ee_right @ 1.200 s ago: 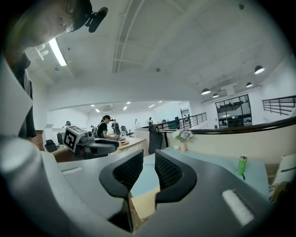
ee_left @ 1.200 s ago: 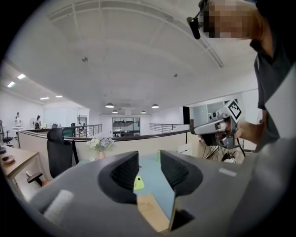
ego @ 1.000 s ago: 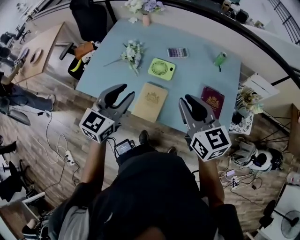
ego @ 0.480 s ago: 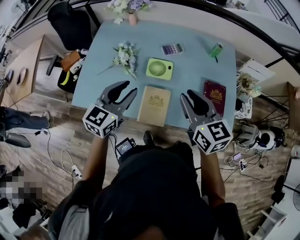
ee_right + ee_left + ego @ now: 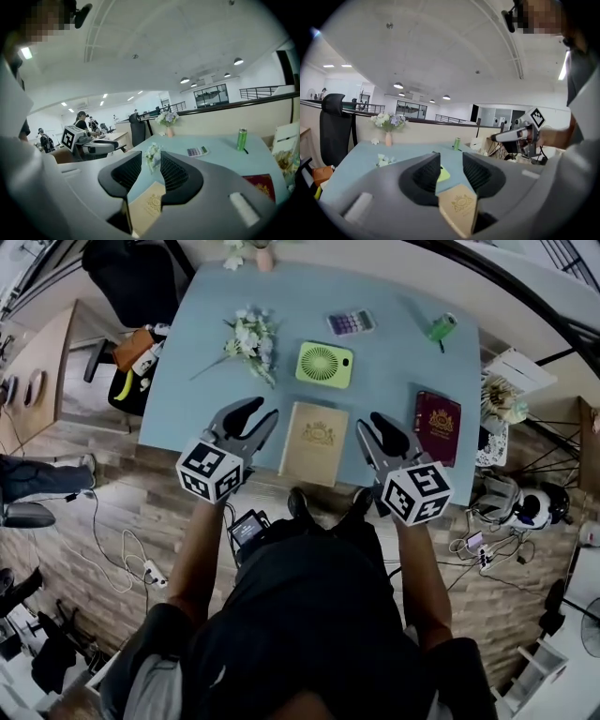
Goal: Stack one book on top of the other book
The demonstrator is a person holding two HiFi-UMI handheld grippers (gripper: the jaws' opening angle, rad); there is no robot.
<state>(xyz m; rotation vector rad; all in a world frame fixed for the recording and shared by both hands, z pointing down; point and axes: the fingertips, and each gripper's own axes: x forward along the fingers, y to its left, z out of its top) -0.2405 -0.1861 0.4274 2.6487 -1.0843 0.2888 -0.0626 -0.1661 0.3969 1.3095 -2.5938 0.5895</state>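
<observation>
Head view: the tan book lies at the tabletop's near edge, between the left gripper and the right gripper. The red book lies apart, further right.
Left gripper view: jaws apart, gripping nothing.
Right gripper view: jaws opening, gripping nothing.

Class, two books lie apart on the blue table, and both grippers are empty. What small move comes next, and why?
Probably swing the right gripper toward the near edge of the dark red book: its jaws are opening with nothing between them, that book lies just beside it, and the tan book lies flat as a base.
</observation>
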